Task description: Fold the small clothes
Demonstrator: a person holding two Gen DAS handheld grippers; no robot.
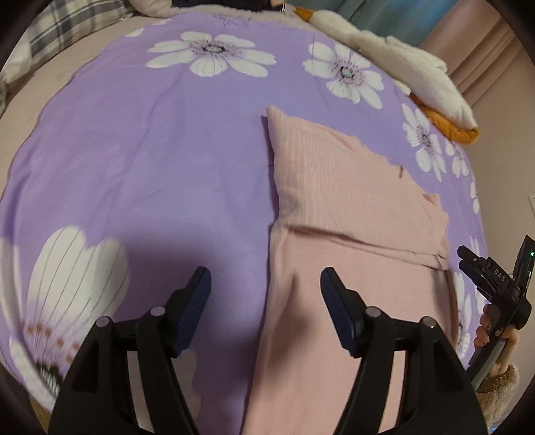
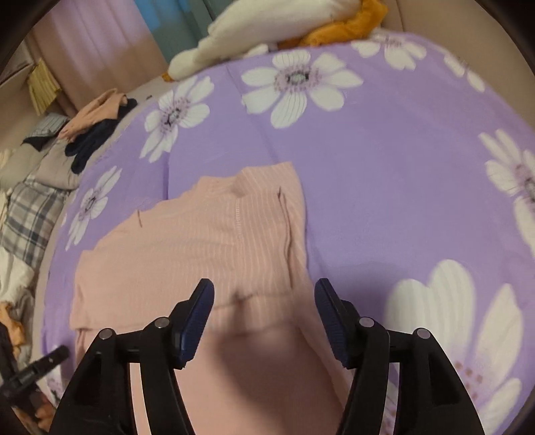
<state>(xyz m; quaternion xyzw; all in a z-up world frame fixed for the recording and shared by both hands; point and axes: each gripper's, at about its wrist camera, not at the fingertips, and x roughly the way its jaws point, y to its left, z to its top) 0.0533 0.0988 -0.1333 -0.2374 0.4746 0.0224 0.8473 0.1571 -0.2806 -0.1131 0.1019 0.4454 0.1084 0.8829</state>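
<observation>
A pink ribbed garment (image 1: 351, 207) (image 2: 207, 241) lies on a purple flowered sheet (image 1: 150, 150) (image 2: 384, 174), with its upper part folded down over the plain pink lower part. My left gripper (image 1: 265, 277) hangs open above the garment's left edge, nothing between its blue pads. In the right wrist view my right gripper (image 2: 264, 287) stands open over the garment's right side, empty too. The right gripper also shows at the right rim of the left wrist view (image 1: 485, 271), held by a hand (image 1: 498, 331) in a fuzzy sleeve. A black tip of the left gripper (image 2: 43, 361) shows at lower left.
A white and orange plush toy (image 1: 411, 67) (image 2: 267, 30) lies at the far edge of the sheet. Loose clothes (image 2: 93, 123) and a plaid cloth (image 2: 30, 214) lie off the sheet to the left. Another plaid cloth (image 1: 77, 23) sits at the far left. Curtains (image 2: 83, 43) hang behind.
</observation>
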